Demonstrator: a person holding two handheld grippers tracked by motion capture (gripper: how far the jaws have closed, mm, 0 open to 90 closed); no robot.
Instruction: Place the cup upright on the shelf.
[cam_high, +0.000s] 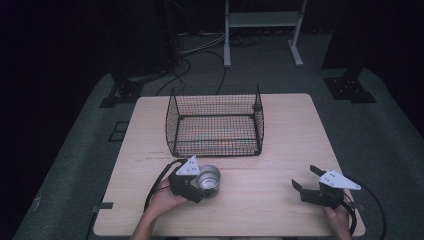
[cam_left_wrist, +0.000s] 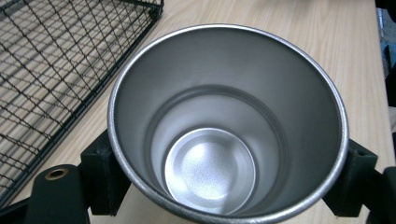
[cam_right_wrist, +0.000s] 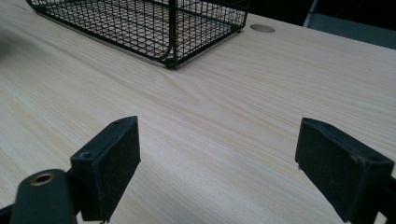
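Here, the left gripper (cam_high: 199, 186) is clamping its two black jaws on either side of one steel cup (cam_high: 208, 179), which is standing upright with its open mouth up on the wooden table (cam_high: 280, 150), just in front of the near wall of the single black wire basket (cam_high: 215, 122). In the left gripper view the cup (cam_left_wrist: 224, 121) is sitting squarely between the jaws, with the basket (cam_left_wrist: 56, 70) lying to its left. The right gripper (cam_high: 305, 186) is resting well apart near the table's right edge, its jaws spread wide over bare wood.
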